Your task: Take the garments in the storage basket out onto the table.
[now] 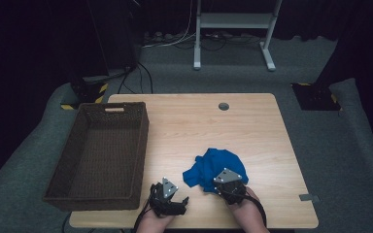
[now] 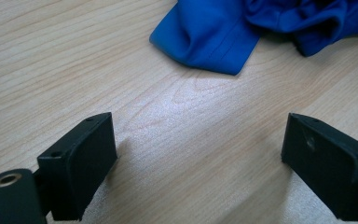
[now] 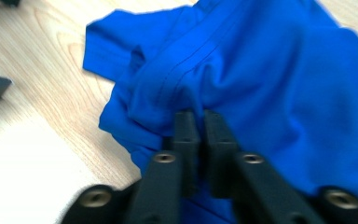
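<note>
Two grippers at the table's [image 1: 252,121] near edge: right gripper [image 3: 199,122] was clamped shut on a fold of the blue cloth [image 1: 214,167], bunched directly ahead of it. Left gripper [image 2: 200,154] sat w/ jaws wide, empty; nearest cloth corner lay ahead & to its right, apart.

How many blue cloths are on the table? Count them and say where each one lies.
1. The blue cloth lies crumpled on the table near its front edge, right of the basket. The right gripper is shut on a fold of it. Nothing shows whether anything lies underneath it.
</note>
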Motion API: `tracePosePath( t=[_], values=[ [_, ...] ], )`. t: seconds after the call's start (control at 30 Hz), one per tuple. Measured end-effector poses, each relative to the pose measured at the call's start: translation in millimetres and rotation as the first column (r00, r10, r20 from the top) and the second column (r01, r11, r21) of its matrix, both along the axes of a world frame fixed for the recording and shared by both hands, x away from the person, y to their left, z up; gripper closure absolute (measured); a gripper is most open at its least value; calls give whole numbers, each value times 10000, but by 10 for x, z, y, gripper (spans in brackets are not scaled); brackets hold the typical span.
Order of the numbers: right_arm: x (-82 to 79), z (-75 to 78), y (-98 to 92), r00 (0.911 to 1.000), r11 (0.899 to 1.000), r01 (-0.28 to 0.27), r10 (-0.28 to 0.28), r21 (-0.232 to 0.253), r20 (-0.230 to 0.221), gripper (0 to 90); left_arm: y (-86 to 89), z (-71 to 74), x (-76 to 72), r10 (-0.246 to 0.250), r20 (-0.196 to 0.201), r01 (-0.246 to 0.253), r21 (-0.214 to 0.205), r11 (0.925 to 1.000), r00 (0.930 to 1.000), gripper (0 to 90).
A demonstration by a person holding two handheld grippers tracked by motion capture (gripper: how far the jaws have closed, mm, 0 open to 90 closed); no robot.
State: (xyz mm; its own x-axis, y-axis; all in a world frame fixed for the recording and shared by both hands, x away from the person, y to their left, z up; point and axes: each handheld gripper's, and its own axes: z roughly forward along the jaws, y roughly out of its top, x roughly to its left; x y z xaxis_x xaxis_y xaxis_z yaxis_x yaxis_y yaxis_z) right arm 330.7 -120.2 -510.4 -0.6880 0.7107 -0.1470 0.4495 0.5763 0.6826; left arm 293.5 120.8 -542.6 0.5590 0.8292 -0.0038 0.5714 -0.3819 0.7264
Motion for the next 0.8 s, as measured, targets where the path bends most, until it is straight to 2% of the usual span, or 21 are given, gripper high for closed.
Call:
tracePosePath(
  t=[0.13, 0.23, 0.3, 0.4, 0.5, 0.6, 0.67, 0.73, 0.8],
  values=[
    [-14, 201, -144, 9984, 9992, 172, -192, 358, 540, 875, 0, 0, 0, -5, 4, 5, 2, 10000, 10000, 102],
    [11, 373, -400, 9922, 9952, 725, -787, 659, 966, 874, 3, 0, 0, -7, 2, 7, -1, 10000, 10000, 104],
    [52, 435, -634, 9841, 9888, 1296, -1373, 736, 1127, 875, 2, 0, -1, -3, 4, 3, -3, 10000, 10000, 105],
    [125, 423, -1053, 9644, 9708, 2317, -2375, 616, 1164, 876, 1, 0, -1, 1, 8, -1, -1, 10000, 10000, 105],
    [191, 307, -1502, 9369, 9405, 3368, -3396, 452, 835, 876, 1, 0, 0, 5, 11, -5, -3, 10000, 10000, 106],
    [211, 162, -1855, 9046, 9060, 4225, -4233, 249, 496, 875, 1, 0, 0, 8, 12, -8, -6, 10000, 10000, 107],
    [204, 100, -1992, 8926, 8934, 4490, -4491, 114, 400, 851, 1, 0, 0, 4, 13, -4, 1, 10000, 10000, 107],
    [169, 122, -2027, 8859, 8879, 4596, -4600, 207, 602, 756, 2, 1, 1, 0, 20, 0, 13, 10000, 10000, 108],
    [123, 203, -1972, 8858, 8907, 4527, -4545, 409, 934, 711, 1, 0, 0, 18, 12, -18, -12, 10000, 10000, 109]
  ],
)
